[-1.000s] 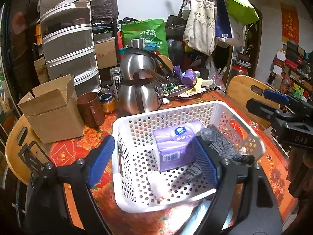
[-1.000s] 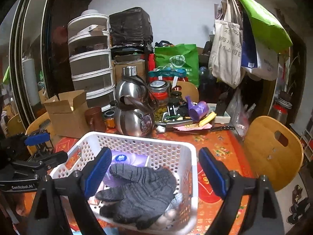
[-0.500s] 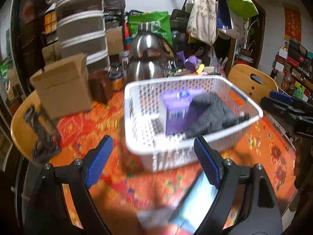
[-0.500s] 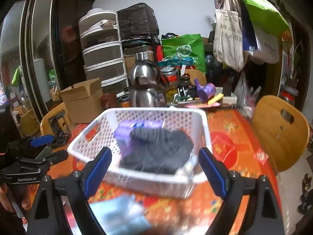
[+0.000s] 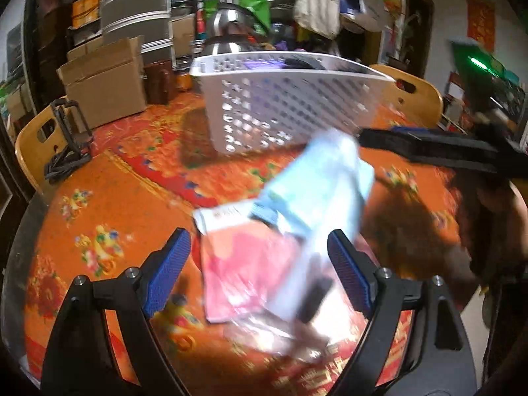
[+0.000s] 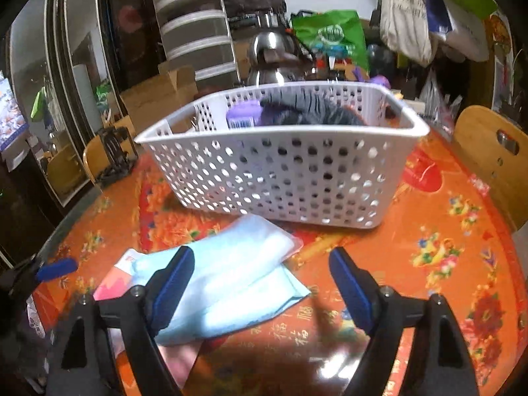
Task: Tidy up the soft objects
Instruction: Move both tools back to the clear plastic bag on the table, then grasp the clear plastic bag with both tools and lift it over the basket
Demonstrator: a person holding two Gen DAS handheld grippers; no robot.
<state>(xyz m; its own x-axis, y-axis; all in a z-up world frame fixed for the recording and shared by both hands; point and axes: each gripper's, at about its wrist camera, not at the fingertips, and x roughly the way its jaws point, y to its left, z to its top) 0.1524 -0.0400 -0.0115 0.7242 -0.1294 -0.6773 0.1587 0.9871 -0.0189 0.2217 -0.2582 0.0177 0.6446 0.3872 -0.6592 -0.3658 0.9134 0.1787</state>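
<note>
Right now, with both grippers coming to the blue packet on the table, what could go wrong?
1. The blue packet lies flat and overlaps a pink one; a grip may catch both, or slip off.
2. The right gripper is closing with only the packet's edge inside.
3. The basket stands just behind; a push forward may knock it.

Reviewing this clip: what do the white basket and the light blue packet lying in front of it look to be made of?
White basket: rigid moulded plastic by the look, matte, with even rows of punched holes and a thick rolled rim.
Light blue packet: seemingly thin glossy plastic film around something soft and flat; it shows sheen and creases, but blur hides what is inside.
</note>
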